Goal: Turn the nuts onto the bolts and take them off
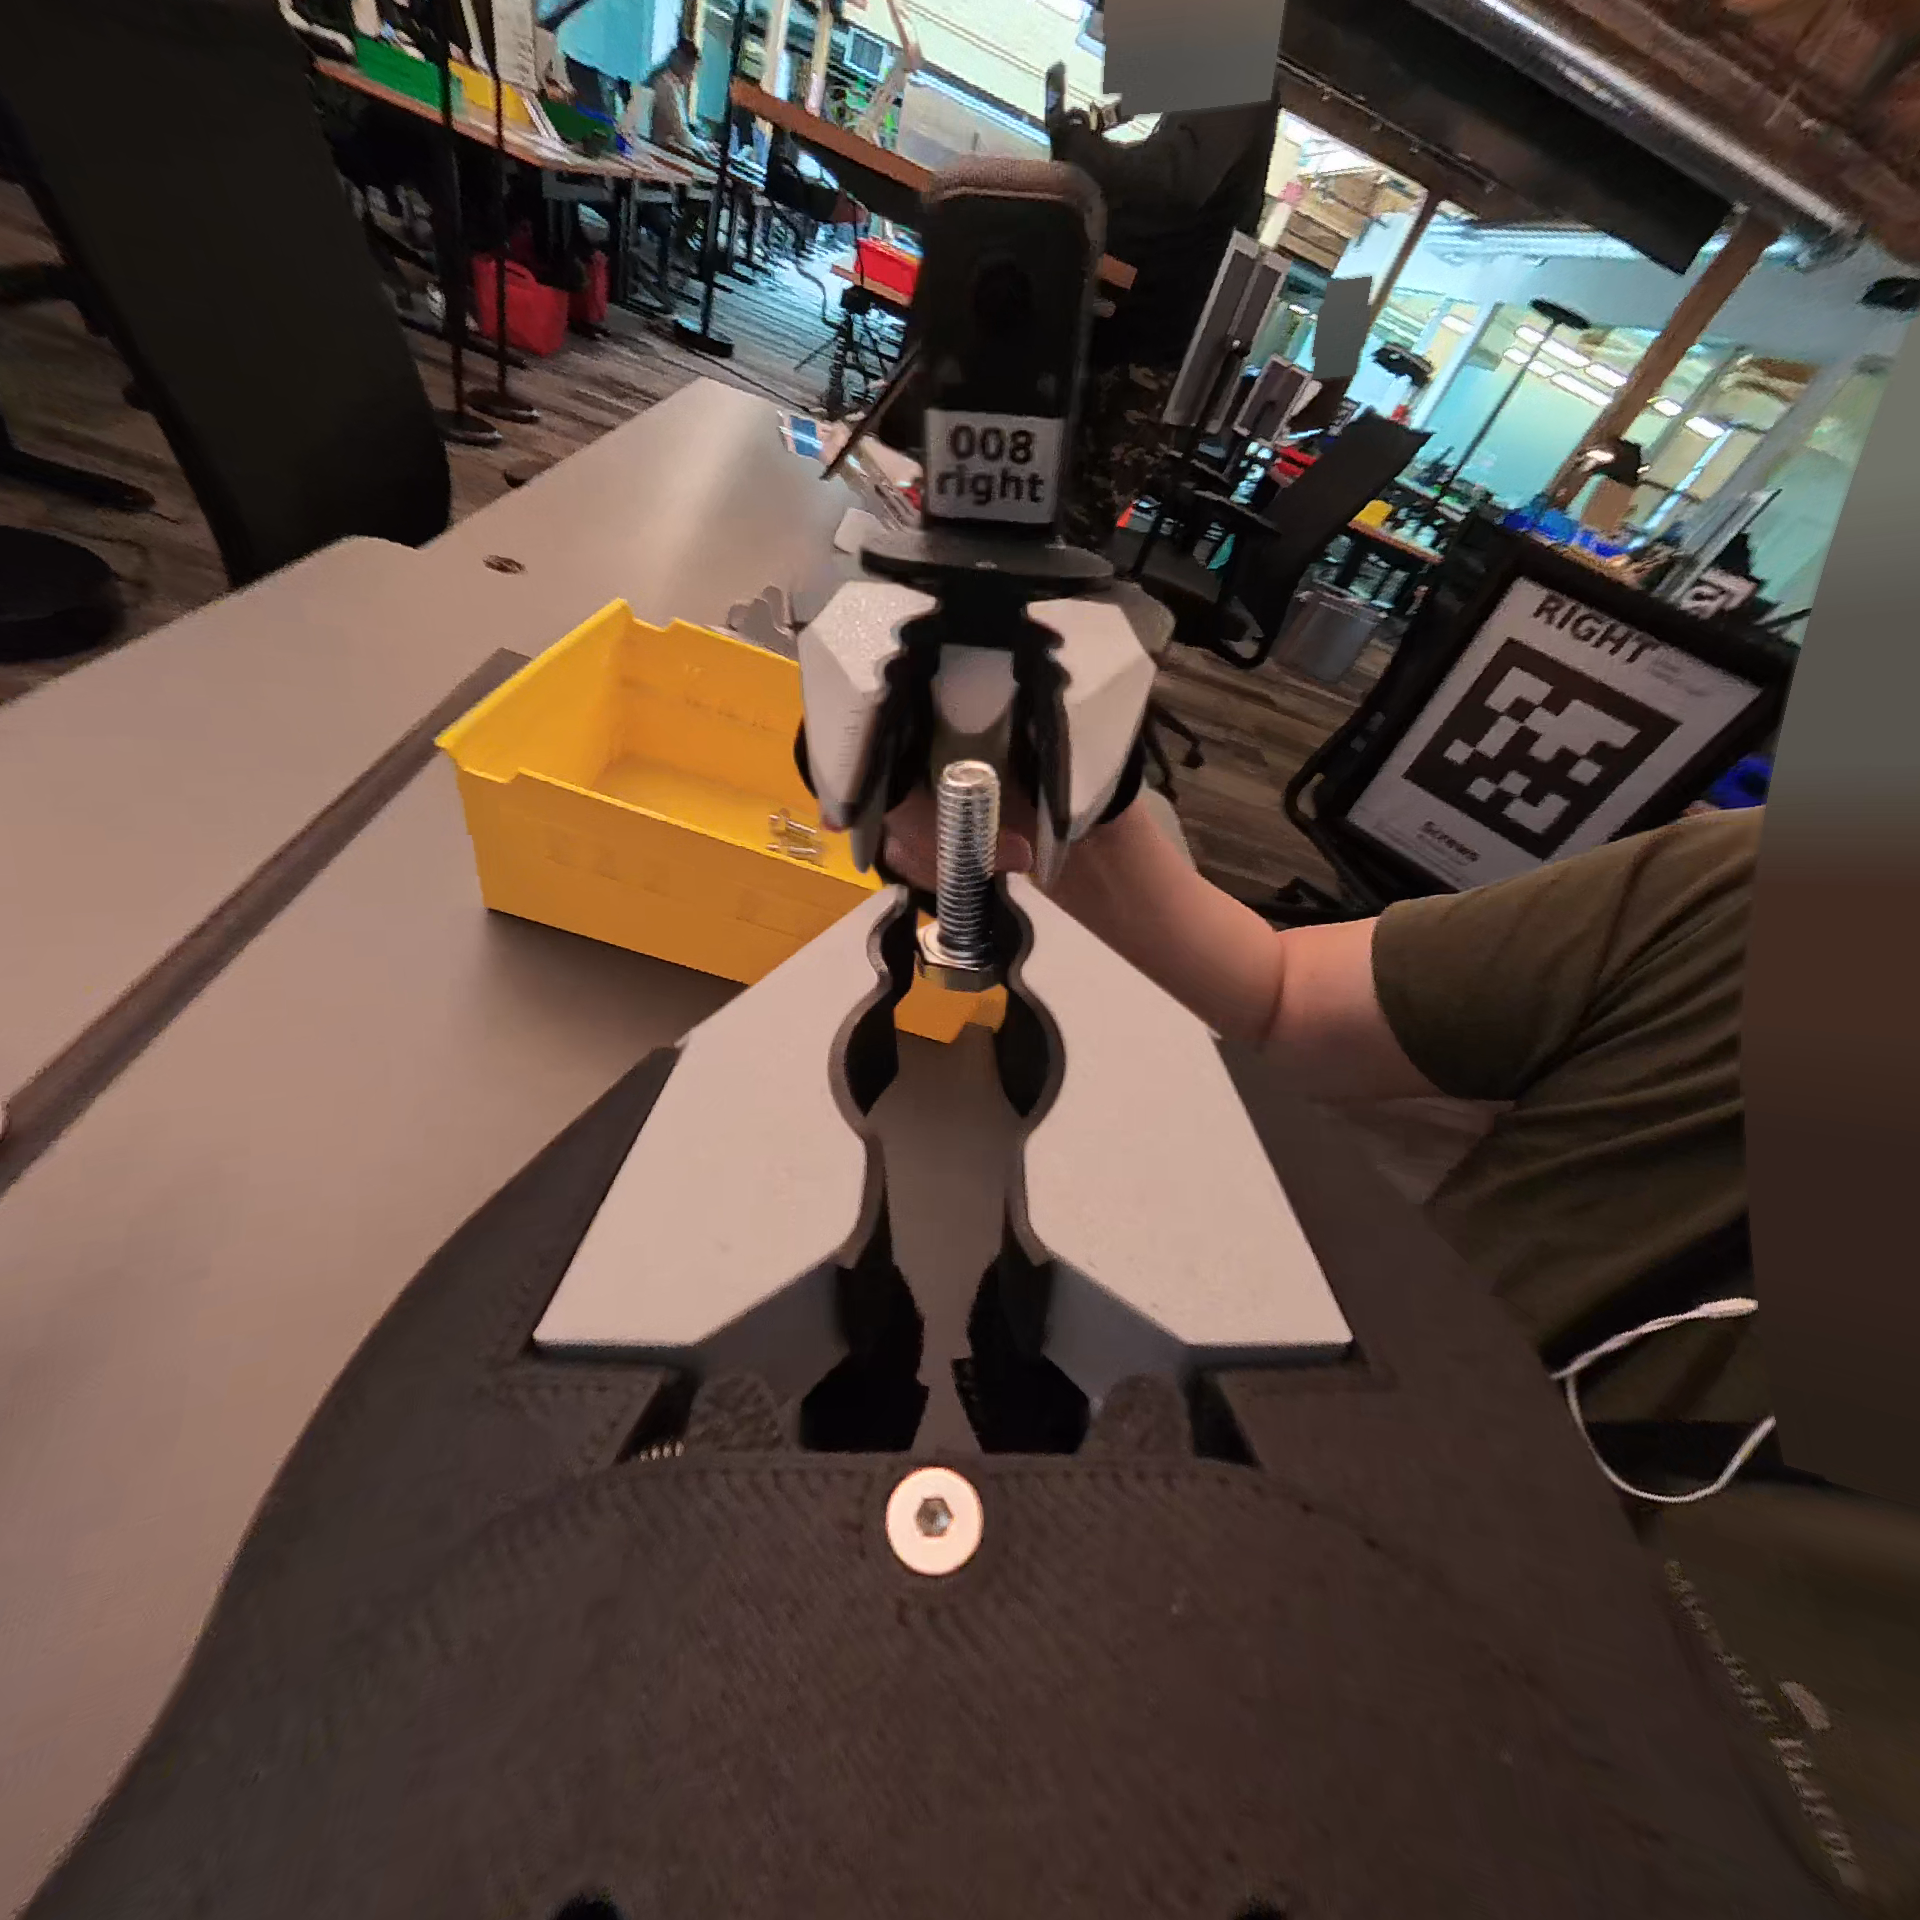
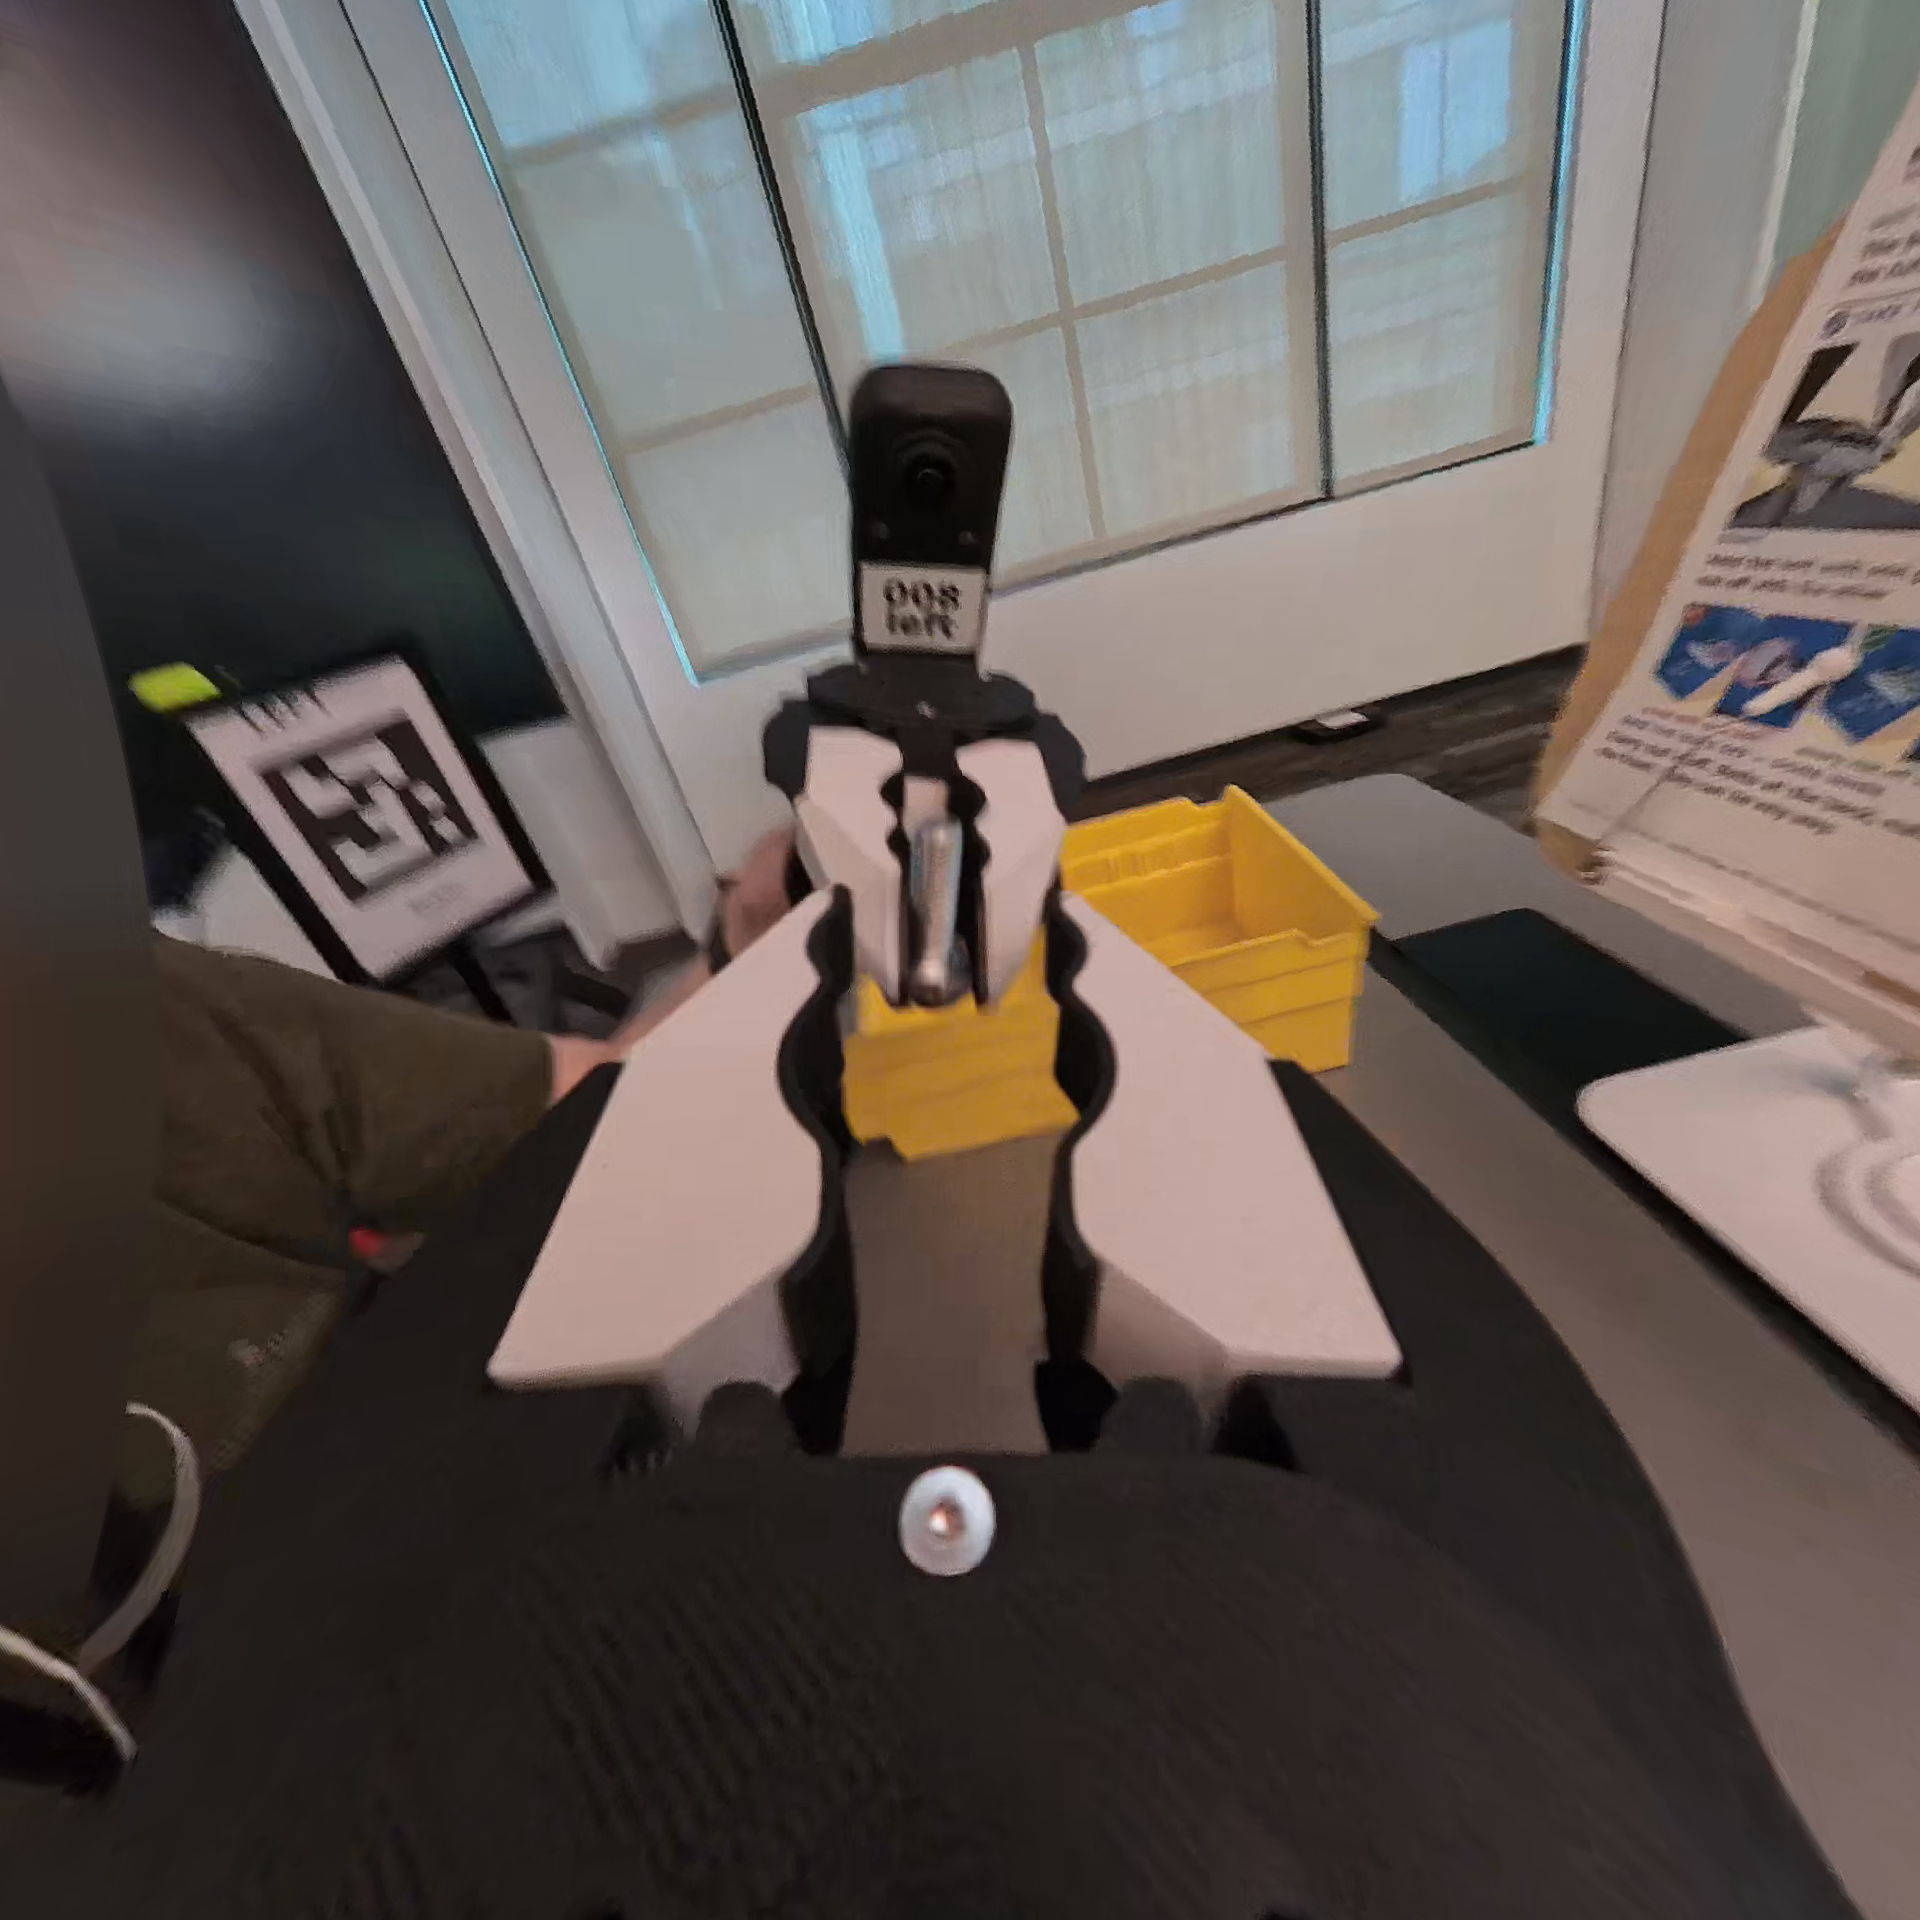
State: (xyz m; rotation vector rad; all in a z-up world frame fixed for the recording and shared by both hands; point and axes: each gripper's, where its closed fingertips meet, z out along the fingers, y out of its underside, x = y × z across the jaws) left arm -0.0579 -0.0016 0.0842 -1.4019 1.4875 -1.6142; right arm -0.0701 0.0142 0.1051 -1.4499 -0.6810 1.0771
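Observation:
My left gripper (image 1: 956,930) is shut on the base of a silver bolt (image 1: 966,852), at a hex piece (image 1: 956,975) between its tips. The threaded shaft points away from it, toward my right gripper (image 1: 966,831), which faces it head-on. My right gripper (image 2: 945,935) is open and empty. Its fingertips (image 2: 821,935) stand on either side of the left gripper's tips (image 2: 935,977). The bolt (image 2: 930,894) looks blurred in the right wrist view. I cannot tell whether the hex piece is the bolt's head or a nut.
A yellow bin (image 1: 582,748) sits on the grey table (image 1: 312,1039) with a few small metal parts (image 1: 795,831) inside; it also shows behind the grippers (image 2: 1247,935). A person's arm (image 1: 1247,966) holds the right gripper. A poster board (image 2: 1766,623) and a white pad (image 2: 1714,1164) stand at right. Less than 4 cm separates the two grippers' tips.

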